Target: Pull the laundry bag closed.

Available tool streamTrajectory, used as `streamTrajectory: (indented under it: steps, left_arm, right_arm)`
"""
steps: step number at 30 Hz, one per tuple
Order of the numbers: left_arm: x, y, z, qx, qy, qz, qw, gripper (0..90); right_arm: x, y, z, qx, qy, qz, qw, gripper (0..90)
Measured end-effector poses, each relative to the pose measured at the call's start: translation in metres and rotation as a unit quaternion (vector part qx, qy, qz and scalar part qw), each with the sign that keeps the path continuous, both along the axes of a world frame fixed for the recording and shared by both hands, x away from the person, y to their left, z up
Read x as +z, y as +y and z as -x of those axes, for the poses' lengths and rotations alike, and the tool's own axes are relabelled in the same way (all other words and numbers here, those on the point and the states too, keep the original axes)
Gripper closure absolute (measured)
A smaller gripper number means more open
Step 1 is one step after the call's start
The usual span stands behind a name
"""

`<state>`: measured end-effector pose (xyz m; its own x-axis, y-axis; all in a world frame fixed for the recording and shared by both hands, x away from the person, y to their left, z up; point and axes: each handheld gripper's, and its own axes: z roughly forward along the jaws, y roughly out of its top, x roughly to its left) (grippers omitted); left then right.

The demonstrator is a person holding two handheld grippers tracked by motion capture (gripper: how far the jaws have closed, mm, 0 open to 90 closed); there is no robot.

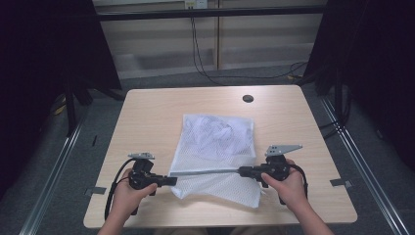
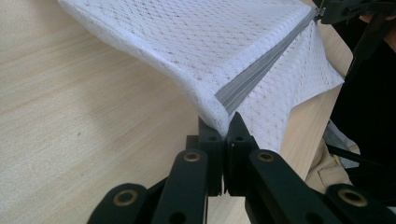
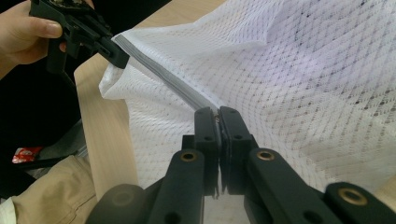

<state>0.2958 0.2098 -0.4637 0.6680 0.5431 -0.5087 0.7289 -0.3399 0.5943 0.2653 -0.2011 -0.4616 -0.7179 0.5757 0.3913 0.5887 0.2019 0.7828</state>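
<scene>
A white mesh bag (image 1: 215,152) lies on the table (image 1: 147,112), at centre and toward 6 o'clock, with crumpled white contents showing through the mesh at its 12 o'clock half. A grey zipper (image 1: 208,172) runs across the near part of the bag from 9 to 3 o'clock and is pulled taut and lifted off the table. The left gripper (image 1: 171,180) is clamped on the 9 o'clock end of the zipper, jaws together on the fabric corner. The right gripper (image 1: 241,171) is pinched closed at the 3 o'clock end, apparently on the zipper pull; the pull itself is too small to confirm. Judgement: the left grip anchors the bag so the right can slide the zipper under tension. The zipper appears closed along the span between them.
</scene>
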Motion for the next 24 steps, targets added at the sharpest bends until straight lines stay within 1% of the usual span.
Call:
streamTrajectory:
  steps: [4, 9, 13, 16, 18, 21, 23, 24]
  left_arm:
    - [-0.0001, -0.0004, 0.0003, -0.002, 0.003, 0.003, 1.0, 88.4]
    - [0.0001, 0.0003, 0.0009, -0.001, 0.002, 0.0, 1.0, 88.3]
    - [-0.0004, -0.0006, 0.0018, -0.002, 0.005, 0.001, 1.0, 88.3]
    - [-0.0002, -0.0009, 0.0017, -0.001, 0.005, 0.001, 1.0, 88.3]
    - [0.0001, 0.0, 0.0008, -0.003, 0.001, -0.003, 1.0, 88.4]
    - [-0.0001, -0.0005, 0.0004, -0.002, 0.003, 0.0, 1.0, 88.4]
    - [-0.0003, -0.0002, -0.0004, -0.002, 0.0, -0.002, 1.0, 88.4]
    - [-0.0005, -0.0009, -0.0003, -0.002, 0.004, 0.003, 1.0, 88.4]
  right_arm:
    - [-0.0007, -0.0009, 0.0, 0.002, 0.0, -0.001, 1.0, 87.2]
    - [-0.001, -0.0003, 0.0005, 0.003, 0.001, -0.002, 1.0, 87.2]
    - [-0.0008, -0.0002, 0.0015, 0.003, -0.001, 0.0, 1.0, 87.2]
    - [-0.0006, -0.0005, 0.0015, 0.001, 0.0, -0.001, 1.0, 87.2]
    - [-0.0006, -0.0004, 0.0015, 0.004, 0.001, 0.002, 1.0, 87.2]
    - [-0.0003, -0.0004, 0.0019, 0.004, 0.002, 0.002, 1.0, 87.2]
    - [-0.0002, -0.0008, 0.0025, 0.006, 0.001, 0.001, 1.0, 87.2]
    - [0.0, -0.001, 0.0029, 0.005, 0.002, 0.001, 1.0, 87.2]
